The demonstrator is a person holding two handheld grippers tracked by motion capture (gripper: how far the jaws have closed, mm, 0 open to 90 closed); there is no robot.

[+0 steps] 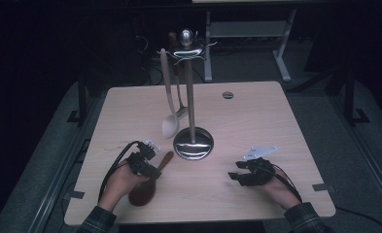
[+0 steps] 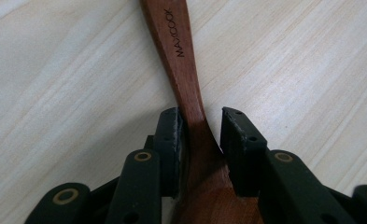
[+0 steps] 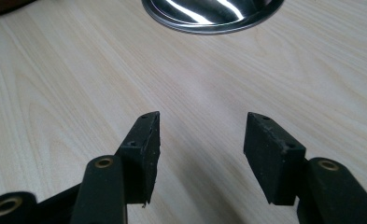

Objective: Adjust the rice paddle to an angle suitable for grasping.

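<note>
A dark brown wooden spoon [image 1: 165, 160] lies flat on the pale wooden table, its bowl toward the person and its handle toward the stand. In the left gripper view its neck [image 2: 179, 60] runs up between the jaws. My left gripper [image 2: 202, 123] straddles that neck: the left pad [image 2: 172, 135] sits against the wood, while a thin gap shows beside the right pad. In the high view my left gripper [image 1: 153, 171] is low over the spoon. My right gripper [image 1: 233, 175] rests at the front right, open and holding nothing, pointing at the stand; its jaws [image 3: 202, 135] frame bare table.
A shiny metal utensil stand [image 1: 193, 144] with a round base and a tall pole rises at mid-table, and a pale spoon [image 1: 169, 124] and another utensil hang from its top hooks. Its base rim [image 3: 214, 16] lies just ahead of my right gripper. A round grommet [image 1: 228, 95] sits far back.
</note>
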